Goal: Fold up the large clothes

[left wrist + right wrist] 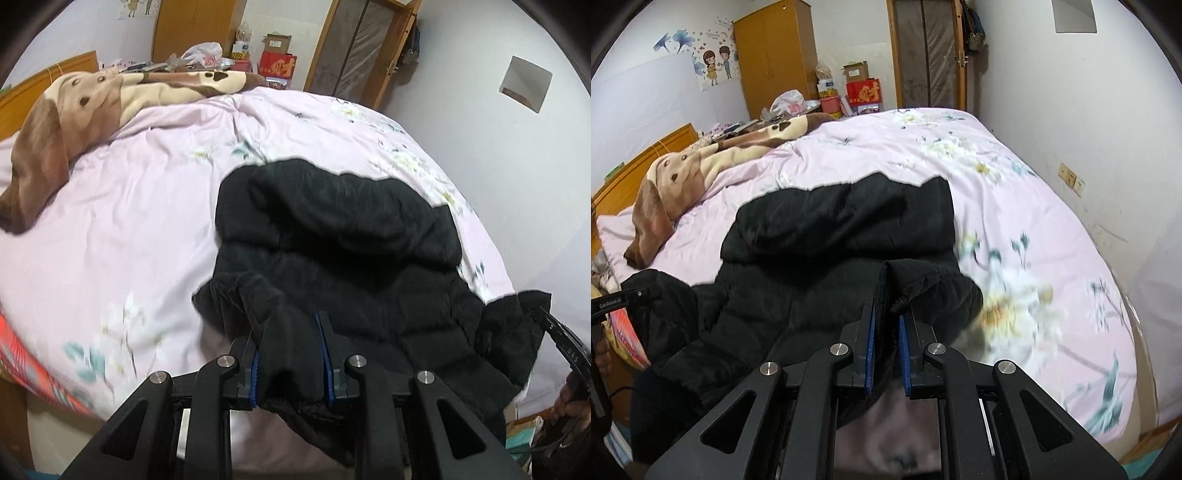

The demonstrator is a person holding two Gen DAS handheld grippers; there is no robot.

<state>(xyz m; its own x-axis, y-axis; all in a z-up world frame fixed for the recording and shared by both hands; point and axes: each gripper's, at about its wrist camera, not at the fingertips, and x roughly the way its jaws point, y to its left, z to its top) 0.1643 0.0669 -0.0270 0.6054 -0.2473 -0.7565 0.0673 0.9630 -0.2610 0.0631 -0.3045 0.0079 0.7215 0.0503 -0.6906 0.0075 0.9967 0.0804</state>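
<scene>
Bedroom with a wooden wardrobe (775, 55), a door (927, 55) and stacked boxes (862, 90) beyond a bed covered by a pink floral quilt (147, 206); a brown-and-cream blanket (66, 122) lies bunched near the headboard. A black padded jacket (351, 236) lies on the quilt's near half, its upper part folded over. The left gripper (290, 354) is clamped on a thick fold of the jacket's near edge. The right gripper (886, 332), jaws nearly together, pinches a thin fold of the same edge.
</scene>
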